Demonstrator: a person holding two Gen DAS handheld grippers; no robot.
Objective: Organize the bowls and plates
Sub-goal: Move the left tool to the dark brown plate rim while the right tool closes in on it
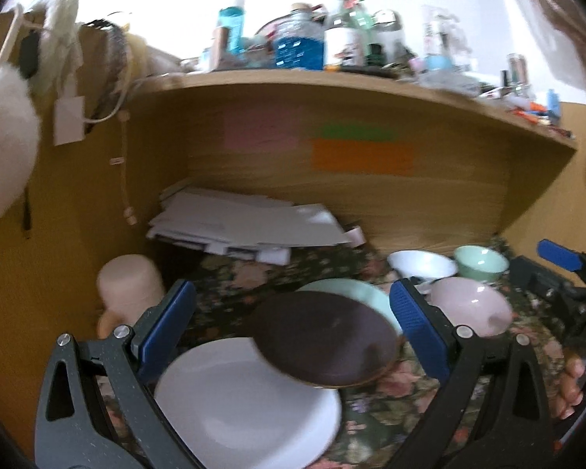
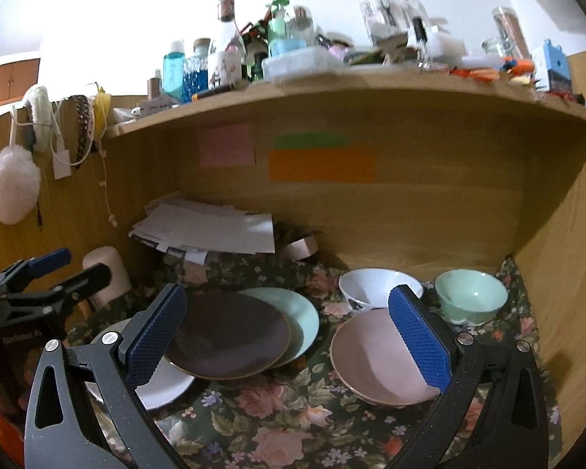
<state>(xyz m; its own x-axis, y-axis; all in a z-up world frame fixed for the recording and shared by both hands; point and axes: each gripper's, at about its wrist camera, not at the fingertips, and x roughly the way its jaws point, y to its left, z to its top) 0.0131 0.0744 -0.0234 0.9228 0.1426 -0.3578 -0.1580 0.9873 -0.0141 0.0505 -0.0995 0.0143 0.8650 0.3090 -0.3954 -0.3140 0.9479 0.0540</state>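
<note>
A dark brown plate (image 1: 324,340) lies overlapping a white plate (image 1: 246,402) in front and a mint plate (image 1: 355,297) behind, all on the floral cloth (image 2: 277,422). To their right stand a pink bowl (image 2: 375,359), a white bowl (image 2: 371,285) and a green bowl (image 2: 468,297). My left gripper (image 1: 293,324) hovers open above the plates, its blue pads either side of the brown plate and holding nothing. My right gripper (image 2: 289,336) is open too, between the plate pile and the pink bowl, and it partly hides that bowl's right rim.
A wooden back wall (image 2: 410,219) and side walls enclose the desk nook under a shelf (image 2: 332,82) crowded with bottles. A pile of papers (image 2: 215,230) lies at the back left, a tape roll (image 2: 301,248) beside it. A pale pink cylinder (image 1: 131,285) stands at left.
</note>
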